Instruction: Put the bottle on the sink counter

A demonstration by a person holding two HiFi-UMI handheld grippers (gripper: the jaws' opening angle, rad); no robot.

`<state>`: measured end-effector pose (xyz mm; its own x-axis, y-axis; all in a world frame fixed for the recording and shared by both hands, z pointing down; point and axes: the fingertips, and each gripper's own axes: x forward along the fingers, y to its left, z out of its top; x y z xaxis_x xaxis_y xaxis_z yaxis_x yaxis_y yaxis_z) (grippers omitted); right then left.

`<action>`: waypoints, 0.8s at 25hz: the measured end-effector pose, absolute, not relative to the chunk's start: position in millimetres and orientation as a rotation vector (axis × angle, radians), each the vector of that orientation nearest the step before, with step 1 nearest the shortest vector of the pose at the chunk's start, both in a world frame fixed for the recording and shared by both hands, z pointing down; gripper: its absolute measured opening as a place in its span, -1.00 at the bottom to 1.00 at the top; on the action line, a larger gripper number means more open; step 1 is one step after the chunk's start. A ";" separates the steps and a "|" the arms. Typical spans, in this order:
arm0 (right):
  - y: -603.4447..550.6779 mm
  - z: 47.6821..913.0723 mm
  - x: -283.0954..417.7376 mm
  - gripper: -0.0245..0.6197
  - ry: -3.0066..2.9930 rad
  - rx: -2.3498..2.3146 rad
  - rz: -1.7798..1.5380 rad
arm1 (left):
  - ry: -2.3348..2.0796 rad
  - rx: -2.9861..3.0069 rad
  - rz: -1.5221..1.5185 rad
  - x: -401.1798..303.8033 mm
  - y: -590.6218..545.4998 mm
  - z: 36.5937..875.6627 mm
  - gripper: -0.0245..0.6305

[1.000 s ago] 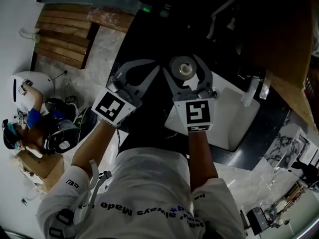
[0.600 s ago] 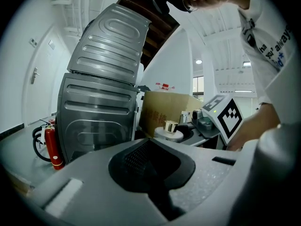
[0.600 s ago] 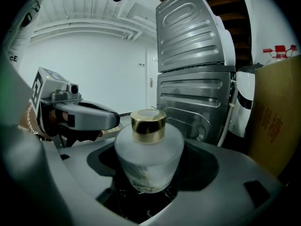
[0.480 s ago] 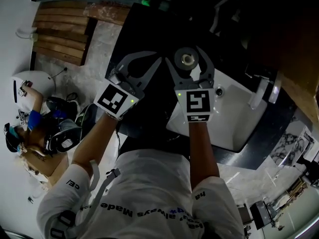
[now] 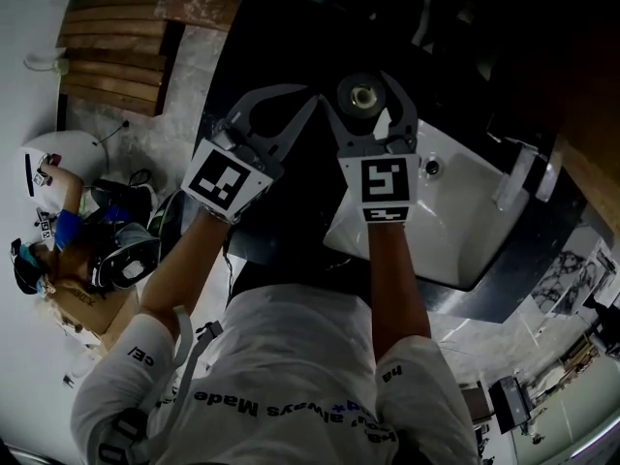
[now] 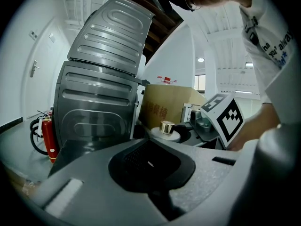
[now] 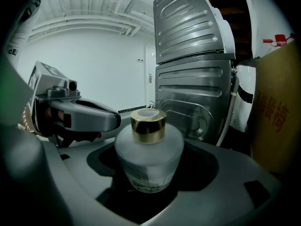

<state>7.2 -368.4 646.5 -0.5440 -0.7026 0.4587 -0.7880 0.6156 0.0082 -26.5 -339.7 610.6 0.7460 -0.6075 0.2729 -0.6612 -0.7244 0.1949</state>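
A squat frosted glass bottle (image 7: 148, 149) with a gold collar stands upright between the jaws of my right gripper (image 5: 364, 93), which is shut on it. From the head view the bottle (image 5: 363, 95) hangs over the black counter (image 5: 281, 46), just left of the white sink basin (image 5: 455, 211). Close on its left, my left gripper (image 5: 279, 114) is spread open and empty. The left gripper view catches the bottle (image 6: 167, 128) and the right gripper's marker cube (image 6: 223, 117) beyond its own grey jaw.
A faucet (image 5: 513, 177) stands at the basin's far right. A ribbed grey metal appliance (image 6: 101, 79), a cardboard box (image 6: 169, 105) and a red fire extinguisher (image 6: 46, 135) lie ahead. Wooden slats (image 5: 116, 42) and a seated person (image 5: 58, 231) are at the left.
Both grippers have drifted a little forward over the dark counter, with the bottle still held in the right one. The sink has slid lower right in view.
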 end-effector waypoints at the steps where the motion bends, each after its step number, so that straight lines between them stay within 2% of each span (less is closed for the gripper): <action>1: -368.4 647.5 7.5 0.11 -2.421 1.183 0.278 | -0.990 2.666 0.276 -25.8 -339.7 611.3 -0.92; 20: -363.3 652.5 11.3 0.13 -2.507 1.135 0.320 | -1.005 2.665 0.299 -17.6 -328.6 602.9 -0.92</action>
<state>11.3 -363.3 652.5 -0.6076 -0.6741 0.4200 -0.7579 0.6502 -0.0530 -17.6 -328.6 602.9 0.7370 -0.6121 0.2866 -0.6693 -0.7200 0.1834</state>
